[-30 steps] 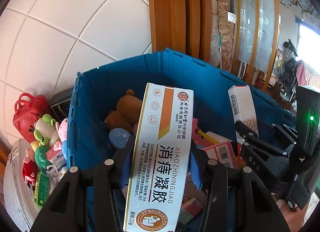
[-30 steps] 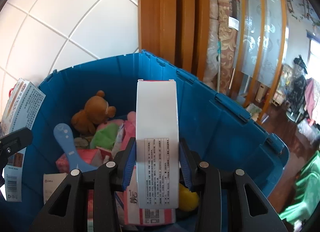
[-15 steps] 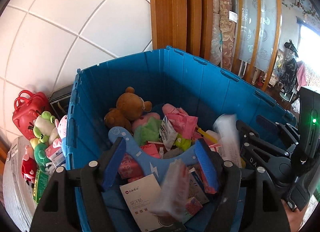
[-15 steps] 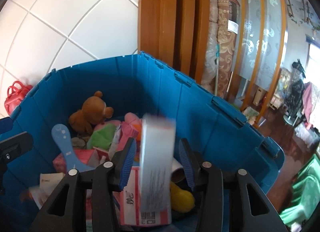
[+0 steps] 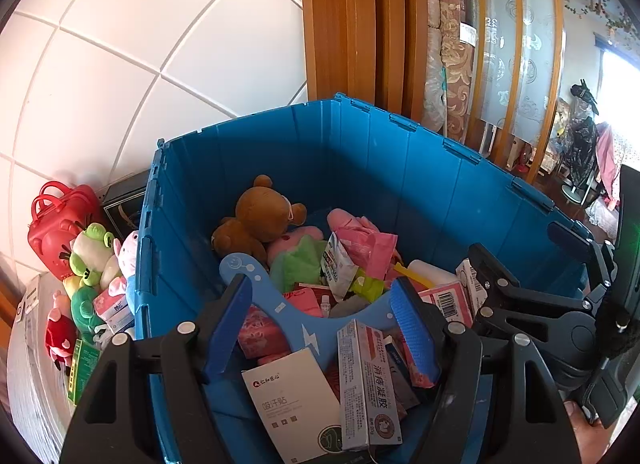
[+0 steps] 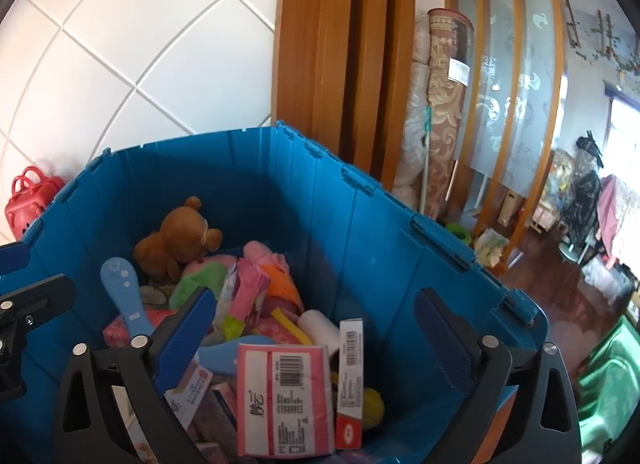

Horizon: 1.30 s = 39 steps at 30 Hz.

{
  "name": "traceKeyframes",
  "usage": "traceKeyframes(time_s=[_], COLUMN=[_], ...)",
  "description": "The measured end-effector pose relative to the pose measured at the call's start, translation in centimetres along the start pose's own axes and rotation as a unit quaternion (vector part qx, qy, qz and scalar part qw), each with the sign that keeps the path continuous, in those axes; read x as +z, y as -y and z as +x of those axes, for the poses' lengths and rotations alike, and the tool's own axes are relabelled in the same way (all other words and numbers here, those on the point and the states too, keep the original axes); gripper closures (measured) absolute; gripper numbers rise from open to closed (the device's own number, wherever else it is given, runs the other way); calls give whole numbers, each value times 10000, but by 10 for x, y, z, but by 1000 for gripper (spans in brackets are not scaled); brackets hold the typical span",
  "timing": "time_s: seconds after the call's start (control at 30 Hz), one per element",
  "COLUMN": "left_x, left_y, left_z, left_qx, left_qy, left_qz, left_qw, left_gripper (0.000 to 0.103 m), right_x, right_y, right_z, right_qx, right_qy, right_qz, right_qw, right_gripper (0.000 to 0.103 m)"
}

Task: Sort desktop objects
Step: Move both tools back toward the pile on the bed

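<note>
Crate walls high, contents low, right gripper opening, empty.

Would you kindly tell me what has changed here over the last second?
Both boxes were let go into the blue crate. The left hand-held gripper dropped the ointment box; the right hand-held gripper, jaws opening with nothing between them, dropped the narrow white box. The brown bear stayed put.
</note>
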State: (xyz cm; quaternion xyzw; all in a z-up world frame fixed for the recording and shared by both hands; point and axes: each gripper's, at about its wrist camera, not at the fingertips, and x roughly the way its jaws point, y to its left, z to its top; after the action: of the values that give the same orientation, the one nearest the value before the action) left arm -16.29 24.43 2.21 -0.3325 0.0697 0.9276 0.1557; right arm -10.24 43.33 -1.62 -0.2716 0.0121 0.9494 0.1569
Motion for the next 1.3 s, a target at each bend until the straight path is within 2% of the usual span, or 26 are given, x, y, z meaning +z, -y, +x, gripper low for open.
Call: traceKeyframes(time_s=[0.17,0.37,0.43,0.53,0.63,0.7,0.93,1.17,1.3], left_x=[0,-1,-5,-12,-18,-22,-42,-75,-98], left_y=[-1,-2,-5,-9,-17,-32,-94,-178,-233], left_z=[-1,-9,-17,-35,-52,-62,-82,-104,-113], left_qx=[25,64,37,-233,-162,-94,-64,487,681], left_qy=[23,290,392,487,734,860,1030,1083,1020], left_qz=[-10,-83,-100,-76,-25,-156,-523,-732,-919], left_qw=[10000,9995,9992,9985,9972,9961,9933,9902,9882], left_gripper=[32,32,32,32,29,24,24,24,24], right_x=[0,0,0,-2,0,4,15,21,16], right_y=[0,1,2,0,-8,-15,-61,-139,-186], right_z=[-1,0,1,-5,-19,-37,-99,-137,-153], right_qx=[-9,-23,42,153,167,234,684,1119,1453], right_qy=[33,1,-80,-80,82,293,930,1105,1087], right_qz=[-30,-20,23,37,-13,-4,-97,-401,-514], right_qw=[10000,10000,10000,9998,9998,9993,9933,9867,9820], right_gripper=[1,0,0,0,0,0,0,0,0])
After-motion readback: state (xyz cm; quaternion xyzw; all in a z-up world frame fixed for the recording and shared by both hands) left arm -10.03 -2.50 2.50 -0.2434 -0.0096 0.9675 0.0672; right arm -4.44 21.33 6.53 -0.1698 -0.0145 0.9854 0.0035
